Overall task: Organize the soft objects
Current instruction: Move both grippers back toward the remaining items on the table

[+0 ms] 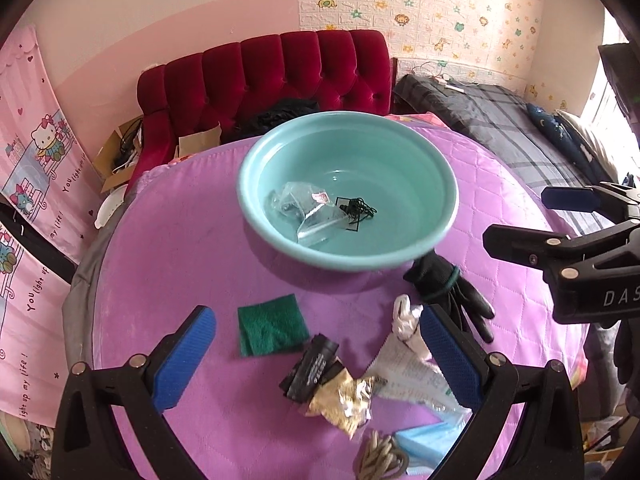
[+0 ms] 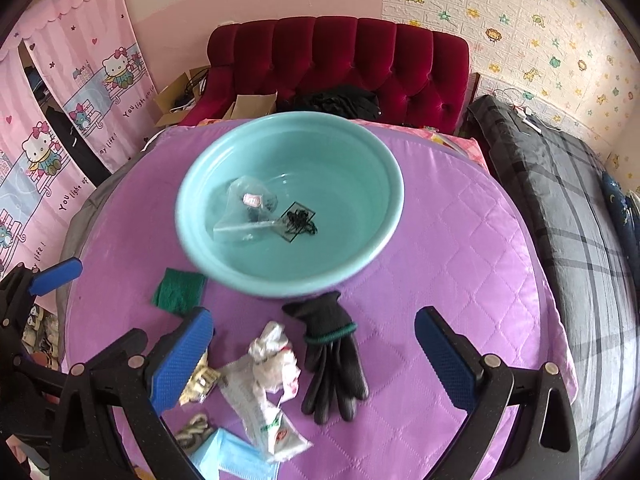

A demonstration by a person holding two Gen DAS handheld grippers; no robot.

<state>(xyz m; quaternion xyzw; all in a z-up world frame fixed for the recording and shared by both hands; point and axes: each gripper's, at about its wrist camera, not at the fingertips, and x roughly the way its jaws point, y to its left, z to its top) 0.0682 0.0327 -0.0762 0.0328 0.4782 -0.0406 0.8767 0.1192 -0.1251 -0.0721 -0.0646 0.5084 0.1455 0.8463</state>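
A teal basin [image 1: 444,200] [image 2: 392,184] stands on the purple quilted table and holds a clear plastic bag [image 1: 308,210] [image 2: 244,208] and a black tangle of cord [image 1: 356,208] [image 2: 298,220]. In front of it lie a green scouring pad [image 1: 272,326] [image 2: 178,290], a black glove [image 1: 452,292] [image 2: 332,356], crumpled white plastic [image 2: 272,356], a black and gold wrapper [image 1: 324,380], a blue face mask [image 2: 236,460] and a coil of cord [image 1: 380,456]. My left gripper [image 1: 316,360] hangs open over the wrapper. My right gripper [image 2: 314,360] is open above the glove.
A red tufted sofa [image 2: 340,56] with dark clothing and cardboard boxes stands behind the table. A bed with a grey plaid blanket [image 2: 568,208] runs along the right. Pink cartoon curtains [image 2: 60,120] hang at the left. The table's right half shows bare purple quilt [image 2: 472,248].
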